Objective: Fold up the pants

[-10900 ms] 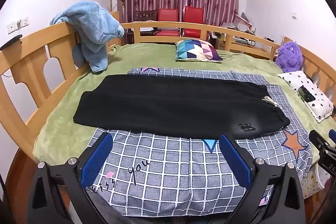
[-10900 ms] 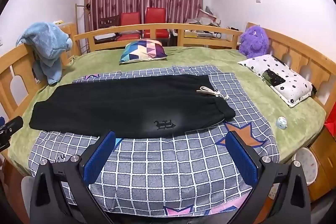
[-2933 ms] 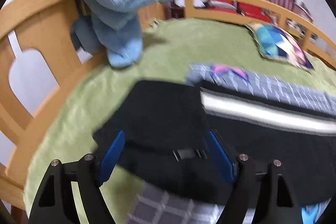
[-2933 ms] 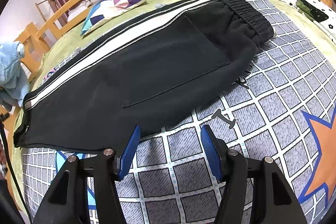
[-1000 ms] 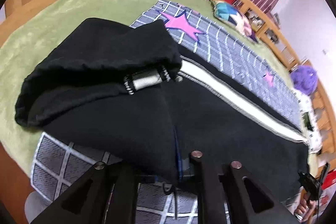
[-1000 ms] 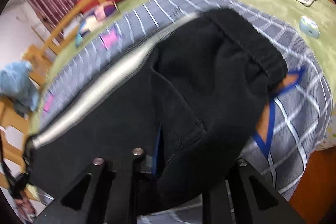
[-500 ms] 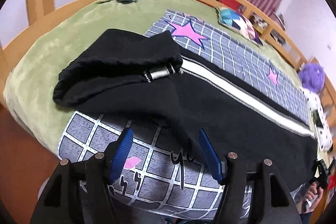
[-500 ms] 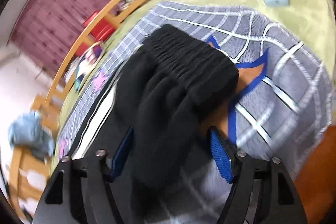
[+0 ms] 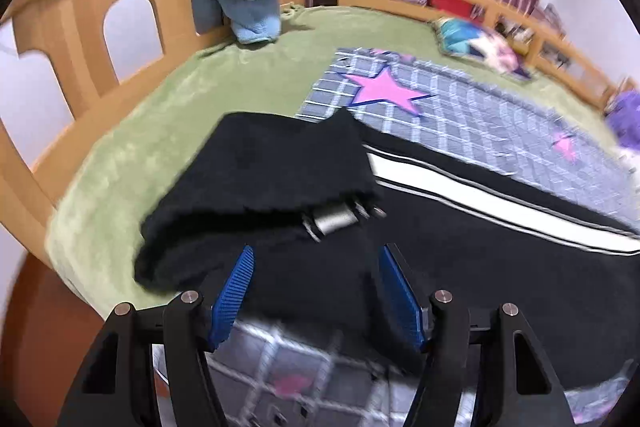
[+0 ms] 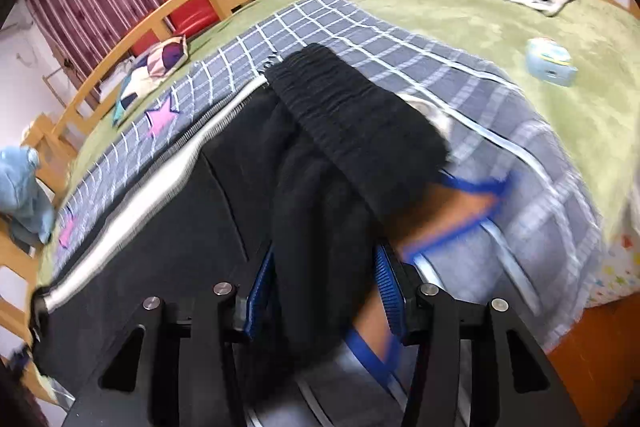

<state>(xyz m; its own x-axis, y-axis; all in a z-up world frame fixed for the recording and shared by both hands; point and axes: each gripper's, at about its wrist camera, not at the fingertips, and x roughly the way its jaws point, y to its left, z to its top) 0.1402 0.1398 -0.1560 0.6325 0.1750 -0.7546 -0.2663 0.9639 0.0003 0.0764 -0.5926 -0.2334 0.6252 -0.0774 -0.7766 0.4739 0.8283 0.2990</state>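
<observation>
- The black pants [image 9: 460, 247] are lying lengthwise on the checked blanket [image 9: 500, 115], which is covering the green bedspread [image 9: 240, 79] of the bed.
- The pants are showing a white side stripe [image 9: 480, 191] running along the edge farther from me.
- The leg end of the pants is bunching in a rumpled fold, hanging off the blanket onto the green bedspread, with a grey tab [image 9: 332, 221] peeking out under the fold.
- I am holding my left tool [image 9: 316, 291] over the near edge of the pants at that leg end, its blue pads [image 9: 234, 291] standing wide apart; black cloth is lying between them, though nothing is being pinched.
- The waistband [image 10: 352, 115] of the pants is lying folded over, on the blanket beside an orange star [image 10: 460, 211].
- I am keeping my right tool [image 10: 324, 287] narrowed around a bunched ridge of the pants below the waistband; I cannot tell whether the pads [image 10: 388, 287] are truly gripping it.
</observation>
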